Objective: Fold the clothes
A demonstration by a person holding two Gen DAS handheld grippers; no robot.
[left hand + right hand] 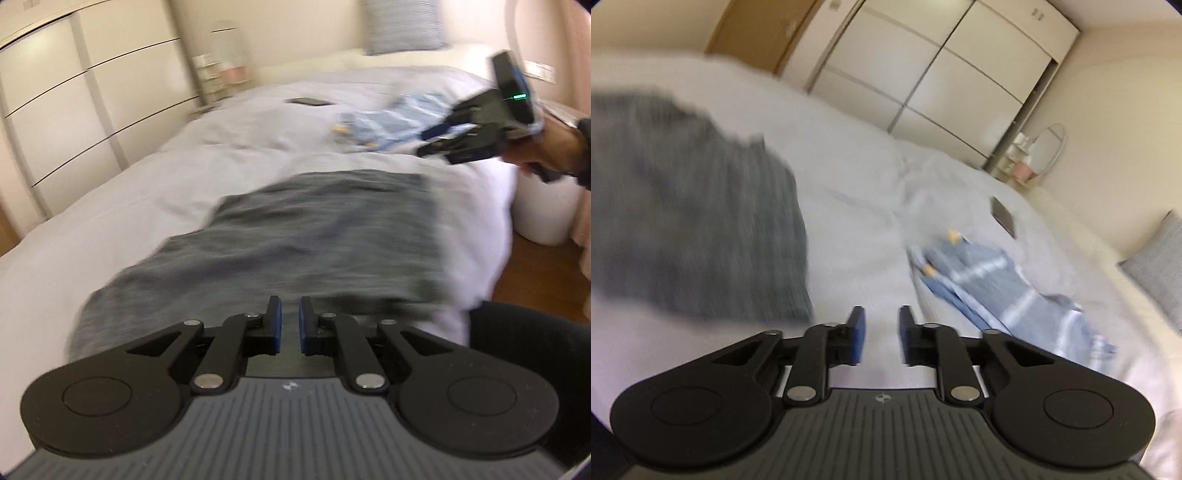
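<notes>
Left gripper [290,321], seen from its own wrist camera, is hovering at the near edge of a grey garment [295,236], its blue-padded fingers [275,325] standing slightly apart with nothing between them. That garment is lying flat across the near middle of the white bed [129,192], blurred by motion. Farther off to the right, a blue striped garment [391,122] is lying crumpled on the bed, and a dark phone [309,101] is resting beyond it to the left. Right gripper [428,142] is showing at the far right, held by a hand [543,147] above the striped garment; whether its jaws are parted cannot be told from here. White drawers [74,103] are lining the left wall, and a pillow [404,26] is leaning at the far end.

From the right wrist camera, the right gripper [881,332] is hanging over bare bedding [857,206], fingers [857,332] spread and gripping nothing. Grey garment [694,214] is filling the left, striped garment [997,280] is lying just right of the fingers, and the phone [1003,216] is sitting beyond it. Wardrobe doors [960,74] are standing far behind.
</notes>
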